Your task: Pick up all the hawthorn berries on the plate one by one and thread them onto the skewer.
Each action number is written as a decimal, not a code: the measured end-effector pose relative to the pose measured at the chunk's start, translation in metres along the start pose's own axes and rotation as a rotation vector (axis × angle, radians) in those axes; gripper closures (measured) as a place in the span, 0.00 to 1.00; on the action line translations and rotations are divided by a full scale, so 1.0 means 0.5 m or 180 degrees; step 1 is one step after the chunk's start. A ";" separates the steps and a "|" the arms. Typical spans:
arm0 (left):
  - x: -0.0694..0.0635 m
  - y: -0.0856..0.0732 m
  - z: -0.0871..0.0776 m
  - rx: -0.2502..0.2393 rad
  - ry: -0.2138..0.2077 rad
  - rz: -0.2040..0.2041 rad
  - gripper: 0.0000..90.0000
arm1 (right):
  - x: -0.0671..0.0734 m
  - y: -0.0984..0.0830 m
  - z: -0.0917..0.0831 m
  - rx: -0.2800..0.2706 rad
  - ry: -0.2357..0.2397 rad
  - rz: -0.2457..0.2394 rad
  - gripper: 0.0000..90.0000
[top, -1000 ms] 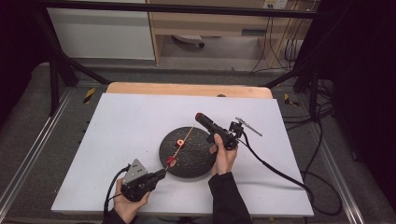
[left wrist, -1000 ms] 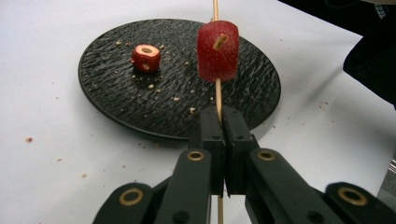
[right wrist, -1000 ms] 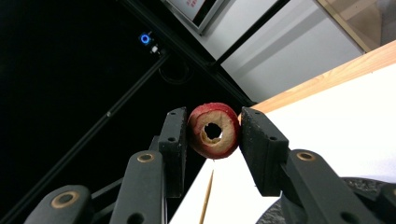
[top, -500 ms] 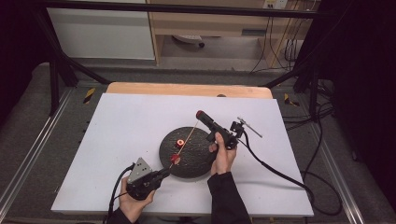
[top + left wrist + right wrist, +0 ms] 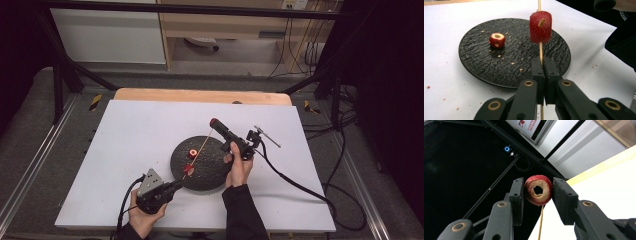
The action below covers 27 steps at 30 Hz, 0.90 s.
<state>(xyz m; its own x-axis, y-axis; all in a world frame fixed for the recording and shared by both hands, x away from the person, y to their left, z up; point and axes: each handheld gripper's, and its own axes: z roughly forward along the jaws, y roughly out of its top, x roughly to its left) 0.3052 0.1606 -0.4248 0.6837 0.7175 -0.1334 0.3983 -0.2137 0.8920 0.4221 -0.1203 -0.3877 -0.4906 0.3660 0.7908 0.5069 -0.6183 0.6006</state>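
The left gripper (image 5: 543,75) has its jaws clamped on a wooden skewer (image 5: 540,51) over the black plate (image 5: 486,67). The right gripper (image 5: 538,192) pinches a red fruit ring (image 5: 538,190) at the skewer's far tip.

Plate (image 5: 486,67): black, rippled texture, flecked with pale crumbs; fruit ring lying on it (image 5: 497,40): red skin, cream cut face; skewered piece (image 5: 540,27): deep red, tan hole; skewer (image 5: 199,154): pale tan wood; ring in right gripper (image 5: 538,190): red rim, beige flesh, dark centre; both grippers' jaws: black with brass-coloured rivets; table (image 5: 140,125): white, light wood far edge; sleeves (image 5: 245,215): black.
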 end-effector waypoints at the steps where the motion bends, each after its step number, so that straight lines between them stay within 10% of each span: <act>1: 0.000 0.000 0.001 -0.0006 0.0005 -0.0002 0.98 | 0.000 -0.001 0.000 -0.0002 0.0001 0.0000 0.70; 27: -0.033 0.014 0.039 -0.0143 0.0184 -0.0219 0.98 | -0.001 -0.006 -0.001 -0.0067 0.0045 0.0211 0.70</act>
<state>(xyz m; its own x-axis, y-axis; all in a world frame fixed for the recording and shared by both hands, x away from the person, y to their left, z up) 0.3086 0.1346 -0.4249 0.6187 0.7668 -0.1710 0.4143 -0.1335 0.9003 0.4205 -0.1188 -0.3900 -0.4666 0.3140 0.8269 0.5237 -0.6553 0.5444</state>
